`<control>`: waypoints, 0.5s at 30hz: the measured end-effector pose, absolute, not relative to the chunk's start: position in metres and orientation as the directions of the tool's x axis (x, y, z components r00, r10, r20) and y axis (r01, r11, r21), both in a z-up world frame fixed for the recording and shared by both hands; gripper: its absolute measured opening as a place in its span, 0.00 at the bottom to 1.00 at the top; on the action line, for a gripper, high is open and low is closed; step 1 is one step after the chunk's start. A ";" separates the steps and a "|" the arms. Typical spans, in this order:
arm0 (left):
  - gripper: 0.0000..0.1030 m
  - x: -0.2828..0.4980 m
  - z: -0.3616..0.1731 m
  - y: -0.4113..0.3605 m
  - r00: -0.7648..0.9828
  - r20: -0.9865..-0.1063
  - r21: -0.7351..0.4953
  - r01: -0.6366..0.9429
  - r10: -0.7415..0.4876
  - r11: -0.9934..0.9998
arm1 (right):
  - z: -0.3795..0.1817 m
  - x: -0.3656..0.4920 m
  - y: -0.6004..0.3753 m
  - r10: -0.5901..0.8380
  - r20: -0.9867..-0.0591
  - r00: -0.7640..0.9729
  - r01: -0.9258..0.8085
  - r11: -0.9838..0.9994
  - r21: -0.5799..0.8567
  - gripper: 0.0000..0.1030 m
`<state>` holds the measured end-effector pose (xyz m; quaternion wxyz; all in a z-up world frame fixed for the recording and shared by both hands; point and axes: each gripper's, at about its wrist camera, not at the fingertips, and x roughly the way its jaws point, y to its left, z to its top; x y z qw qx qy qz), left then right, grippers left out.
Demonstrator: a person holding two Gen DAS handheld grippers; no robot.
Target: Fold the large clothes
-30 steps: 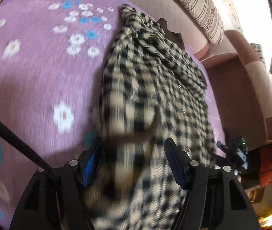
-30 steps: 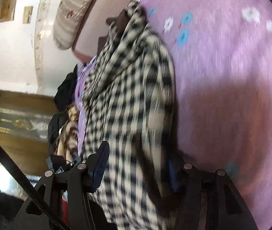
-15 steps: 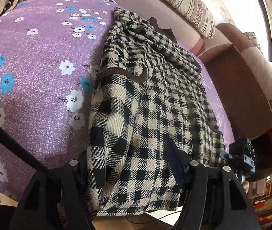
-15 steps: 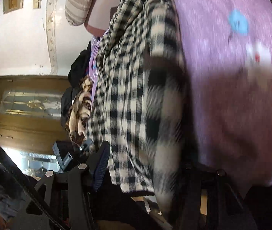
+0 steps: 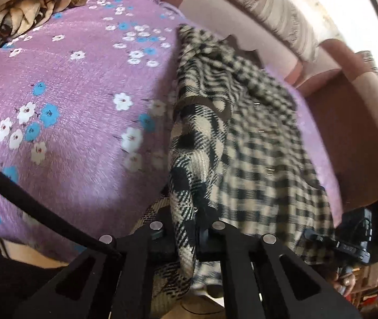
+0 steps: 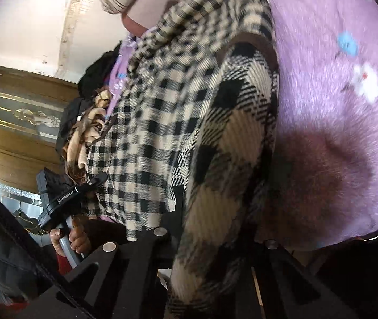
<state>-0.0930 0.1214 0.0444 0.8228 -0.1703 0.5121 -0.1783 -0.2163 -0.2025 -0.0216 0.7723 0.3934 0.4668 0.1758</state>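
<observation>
In the left wrist view, a crumpled tan blanket [image 5: 26,16] is lying at the far left corner of the bed, whose purple flowered bedspread [image 5: 77,106] is filling the left half of the picture. Right of it, the black-and-cream checked garment [image 5: 255,146] is being stretched along the bed from the headboard side down to the near edge, with a brown-trimmed fold running down its left border. That border is being pinched by the left gripper [image 5: 189,235], whose jaws are pressed together on the cloth at the bottom centre. Further right, a striped bolster [image 5: 266,13] is resting against the pink sofa back [image 5: 348,122], and the other gripper is being held by a hand [image 5: 344,279] at the lower right. In the right wrist view, a wooden cabinet with a glass panel [image 6: 21,114] is standing at the left, and a hand [image 6: 69,242] is gripping the handle of the left gripper [image 6: 63,196] beside the garment's far edge. The checked garment [image 6: 178,111] is hanging through the middle, its thick folded edge being pinched between the closed jaws of the right gripper [image 6: 212,239]. The purple bedspread [image 6: 335,85] is covering the right side.
</observation>
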 end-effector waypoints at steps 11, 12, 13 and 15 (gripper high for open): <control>0.06 -0.140 0.054 0.101 0.362 -0.787 -0.462 0.190 -0.500 0.866 | 0.007 -0.257 -0.212 0.651 -0.580 0.490 0.023 0.656 0.755 0.06; 0.06 -0.137 0.056 0.100 0.359 -0.785 -0.467 0.195 -0.506 0.863 | 0.011 -0.250 -0.210 0.653 -0.579 0.488 0.012 0.658 0.753 0.06; 0.06 -0.131 0.063 0.098 0.355 -0.779 -0.473 0.210 -0.517 0.856 | 0.019 -0.243 -0.208 0.651 -0.580 0.490 -0.008 0.669 0.743 0.06; 0.06 -0.115 0.077 0.093 0.364 -0.768 -0.468 0.243 -0.527 0.850 | 0.035 -0.225 -0.208 0.642 -0.579 0.503 -0.052 0.691 0.721 0.06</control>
